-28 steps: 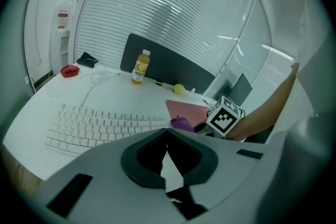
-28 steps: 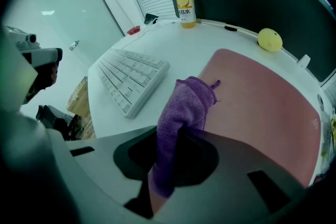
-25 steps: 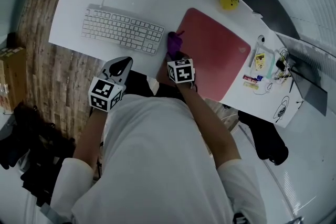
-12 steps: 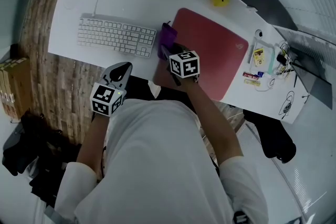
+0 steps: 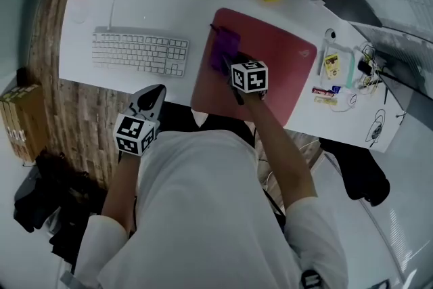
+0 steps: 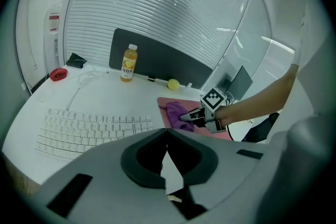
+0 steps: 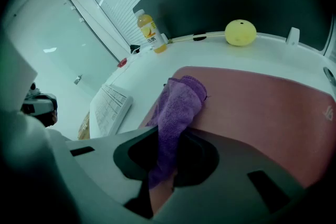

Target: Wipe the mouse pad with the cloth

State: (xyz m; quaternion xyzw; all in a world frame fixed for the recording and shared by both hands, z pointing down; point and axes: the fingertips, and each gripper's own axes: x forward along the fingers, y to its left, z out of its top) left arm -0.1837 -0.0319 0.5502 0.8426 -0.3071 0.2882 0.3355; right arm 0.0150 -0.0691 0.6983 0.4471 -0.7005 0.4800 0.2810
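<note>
Cloth (image 5: 224,49) in right gripper (image 5: 231,68) hugs left edge of mouse pad (image 5: 277,71).

Person, upper body: loose white short-sleeved shirt (image 5: 203,213), sleeves to approx. elbow. Left gripper (image 6: 167,157) and right gripper (image 7: 164,165): grey moulded shells w/ black jaw recesses. White cubes w/ black square markers (image 5: 135,134). Small dark mark at shoulder, indistinct.

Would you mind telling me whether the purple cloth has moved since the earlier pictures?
Yes. The cloth, clamped in the right gripper, has slid from the left edge of the mouse pad, beside the keyboard, farther onto the pad, away from the keyboard.
</note>
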